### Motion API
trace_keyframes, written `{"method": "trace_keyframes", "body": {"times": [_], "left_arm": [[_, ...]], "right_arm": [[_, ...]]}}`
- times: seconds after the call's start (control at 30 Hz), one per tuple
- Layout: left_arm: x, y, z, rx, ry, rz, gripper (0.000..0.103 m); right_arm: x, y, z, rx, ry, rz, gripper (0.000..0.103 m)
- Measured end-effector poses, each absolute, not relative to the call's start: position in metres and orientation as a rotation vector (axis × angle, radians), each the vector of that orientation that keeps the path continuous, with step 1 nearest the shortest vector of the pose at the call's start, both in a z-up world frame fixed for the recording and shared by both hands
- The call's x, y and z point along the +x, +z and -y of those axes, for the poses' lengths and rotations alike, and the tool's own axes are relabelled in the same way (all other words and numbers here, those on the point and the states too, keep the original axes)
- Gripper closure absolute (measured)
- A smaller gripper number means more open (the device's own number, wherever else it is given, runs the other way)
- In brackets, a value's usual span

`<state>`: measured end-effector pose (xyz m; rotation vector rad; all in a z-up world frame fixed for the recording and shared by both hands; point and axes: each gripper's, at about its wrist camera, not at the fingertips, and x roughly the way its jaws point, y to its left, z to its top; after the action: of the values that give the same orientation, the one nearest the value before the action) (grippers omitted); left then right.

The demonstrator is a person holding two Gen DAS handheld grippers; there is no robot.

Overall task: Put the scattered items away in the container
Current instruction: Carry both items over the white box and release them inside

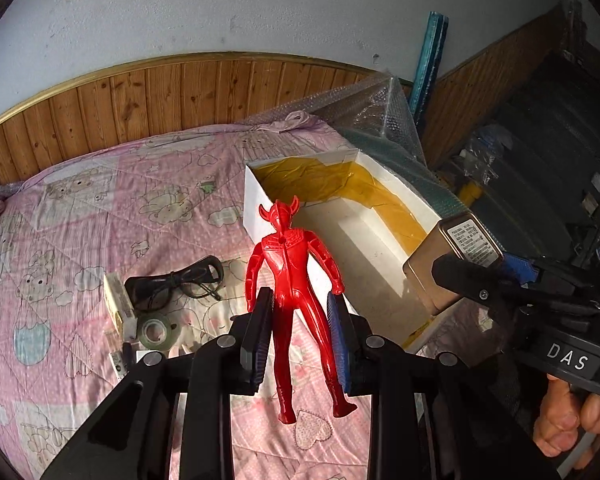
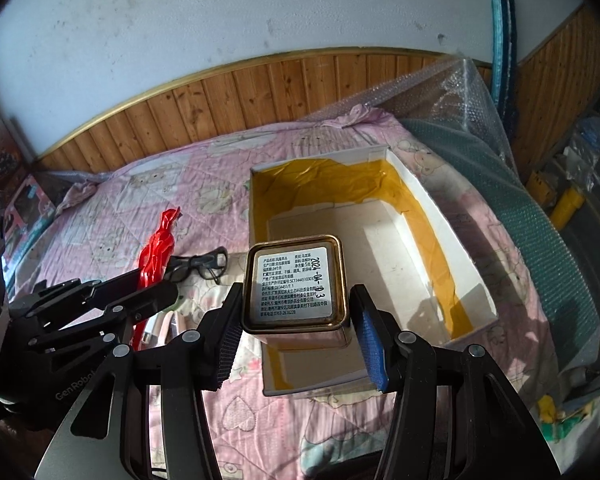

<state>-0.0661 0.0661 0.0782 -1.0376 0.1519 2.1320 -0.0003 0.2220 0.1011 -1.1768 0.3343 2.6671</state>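
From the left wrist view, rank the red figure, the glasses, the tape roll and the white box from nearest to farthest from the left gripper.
1. Red figure: held between the left gripper fingers.
2. Tape roll: on the quilt, just left.
3. Glasses: left, slightly beyond the tape.
4. White box: ahead and right; close to the glasses, hard to separate.

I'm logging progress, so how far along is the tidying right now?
Nothing looks done: the box shows no items inside. In hand: the left tongs grip the red figure, and the right tongs hold the tin over the box's near edge. Left on the quilt: the glasses, the tape roll and a few small bits beside it.
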Motion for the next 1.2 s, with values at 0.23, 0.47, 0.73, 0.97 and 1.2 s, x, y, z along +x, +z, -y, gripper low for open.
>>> {"method": "trace_keyframes", "body": {"times": [0.23, 0.47, 0.73, 0.97, 1.2], "left_arm": [[-0.074, 0.070, -0.109, -1.043, 2.072, -0.175, 0.075], [-0.082, 0.056, -0.153, -1.068, 2.009, -0.207, 0.075], [-0.093, 0.039, -0.188, -1.147, 1.928, -0.241, 0.075], [-0.096, 0.021, -0.202, -1.213, 1.864, -0.272, 0.075], [-0.099, 0.008, -0.208, -1.257, 1.847, -0.292, 0.075]], "right_arm": [[-0.008, 0.090, -0.259, -1.209, 2.606, -0.347, 0.048], [-0.018, 0.074, -0.292, -1.261, 2.552, -0.381, 0.048], [-0.034, 0.056, -0.316, -1.372, 2.525, -0.388, 0.048], [-0.047, 0.041, -0.319, -1.484, 2.513, -0.272, 0.048], [-0.055, 0.031, -0.320, -1.541, 2.503, -0.201, 0.048]]}}
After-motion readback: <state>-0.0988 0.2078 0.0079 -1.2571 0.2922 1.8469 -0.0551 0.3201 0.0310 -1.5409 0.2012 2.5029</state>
